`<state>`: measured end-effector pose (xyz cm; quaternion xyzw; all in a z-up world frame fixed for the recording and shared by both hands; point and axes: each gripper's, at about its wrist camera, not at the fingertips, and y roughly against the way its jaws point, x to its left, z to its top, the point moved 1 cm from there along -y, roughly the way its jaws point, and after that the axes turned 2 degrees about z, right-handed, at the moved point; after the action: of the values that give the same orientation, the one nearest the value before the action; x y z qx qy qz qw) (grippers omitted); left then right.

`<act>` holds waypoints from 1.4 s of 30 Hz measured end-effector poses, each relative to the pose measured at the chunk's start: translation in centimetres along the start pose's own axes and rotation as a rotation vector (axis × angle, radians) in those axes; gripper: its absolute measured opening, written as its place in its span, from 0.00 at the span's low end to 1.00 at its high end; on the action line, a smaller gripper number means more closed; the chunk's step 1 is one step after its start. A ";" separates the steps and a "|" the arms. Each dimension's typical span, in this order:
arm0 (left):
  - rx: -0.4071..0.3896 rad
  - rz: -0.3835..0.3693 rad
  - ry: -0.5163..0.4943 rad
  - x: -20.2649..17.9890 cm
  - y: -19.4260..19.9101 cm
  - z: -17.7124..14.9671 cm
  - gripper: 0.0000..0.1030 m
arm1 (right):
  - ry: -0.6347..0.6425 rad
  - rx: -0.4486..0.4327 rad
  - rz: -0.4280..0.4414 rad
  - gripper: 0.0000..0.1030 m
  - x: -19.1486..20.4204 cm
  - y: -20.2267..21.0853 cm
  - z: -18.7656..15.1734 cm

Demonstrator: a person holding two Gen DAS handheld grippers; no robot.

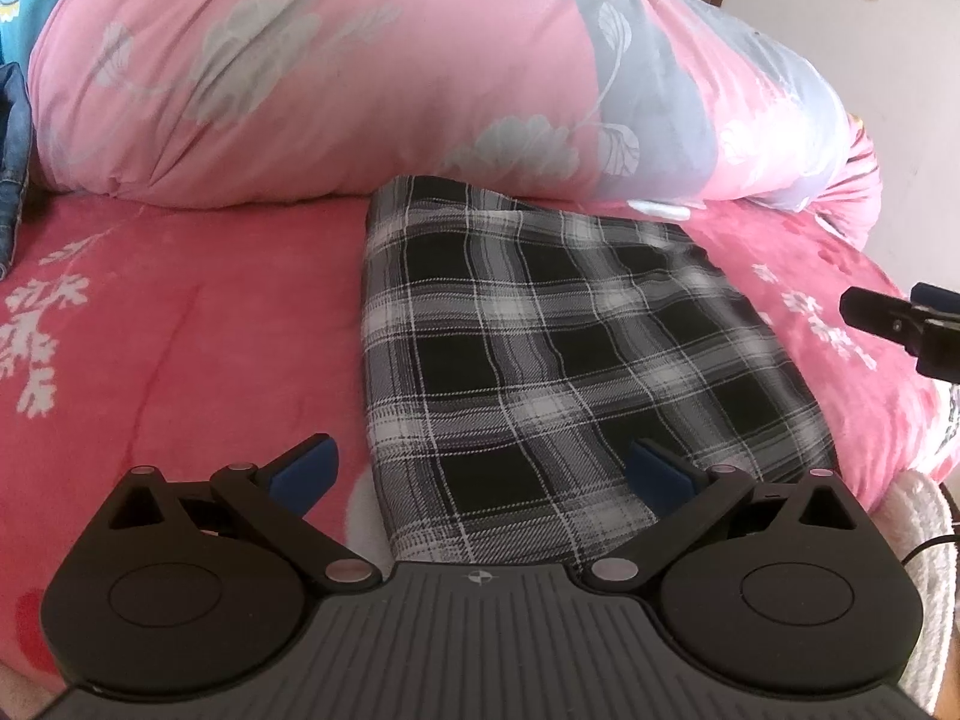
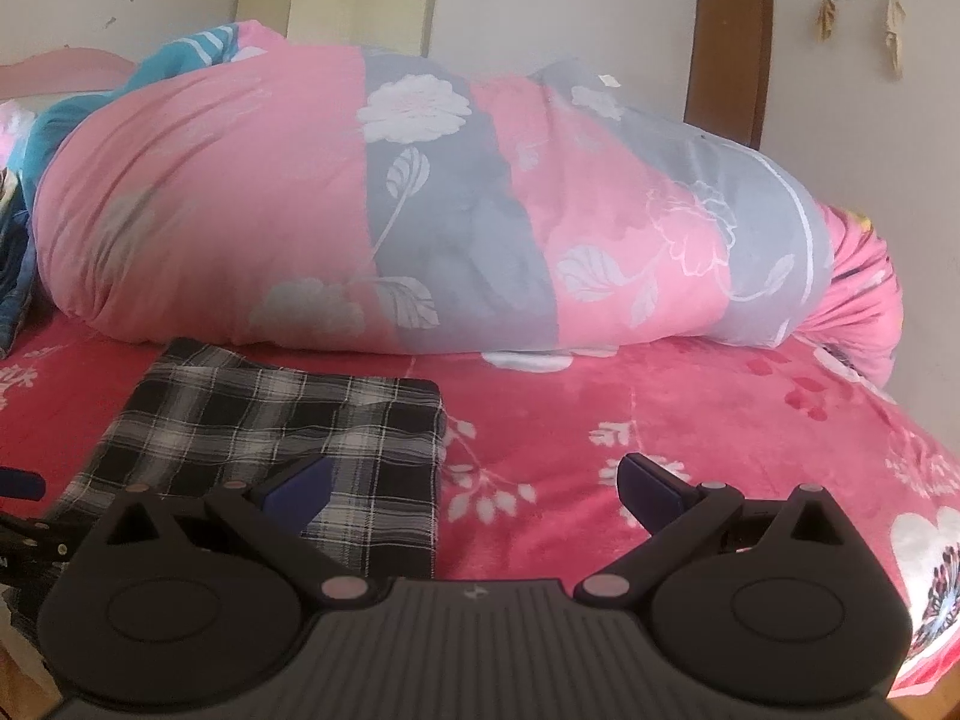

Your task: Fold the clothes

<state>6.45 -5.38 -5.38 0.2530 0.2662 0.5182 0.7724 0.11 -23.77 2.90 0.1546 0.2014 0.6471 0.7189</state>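
The checked cloth (image 1: 540, 360) lies flat on the red flower blanket (image 1: 180, 330), near the front edge of the bed. It is black, white and grey. It looks like a neat block with straight sides, so it lies folded now. I cannot tell if more folds are wanted or if it is done.

What could go wrong? The cloth is soft and thin. If I pinch only the top layer, the layers under it can slide and the block can fall open. If I push it sideways, it can bunch up on the fuzzy blanket. Its near end is close to the bed edge, so a tug toward me could drag it off.

My left claw (image 1: 480, 474) hangs low over the near end of the cloth. Its blue fingers (image 1: 309, 468) are spread wide, one off the left side and one over the cloth. It holds nothing.

My right claw (image 2: 474, 492) hangs low too, over the right edge of the cloth and the blanket beside it. It is spread wide and holds nothing.

Behind the cloth sits a big rolled pink and grey quilt (image 2: 420, 210). Some blue jeans (image 1: 12, 168) lie far to the left.
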 end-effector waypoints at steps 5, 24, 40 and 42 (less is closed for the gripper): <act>0.006 0.009 -0.010 0.1 -0.3 -0.1 1.00 | 0.001 0.006 0.034 1.00 0.1 -0.1 0.1; 0.013 -0.004 -0.002 0.5 -0.6 -0.6 1.00 | -0.042 -0.014 0.088 1.00 -0.1 -0.1 0.8; -0.117 0.010 -0.038 0.3 1.7 0.5 1.00 | -0.087 -0.020 0.141 1.00 -0.6 0.2 1.1; -0.123 -0.004 -0.050 -0.2 1.7 0.5 1.00 | -0.081 -0.027 0.142 1.00 -0.5 0.4 1.1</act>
<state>5.60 -5.04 -3.89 0.2172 0.2152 0.5254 0.7940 0.28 -24.18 4.09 0.1847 0.1518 0.6925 0.6806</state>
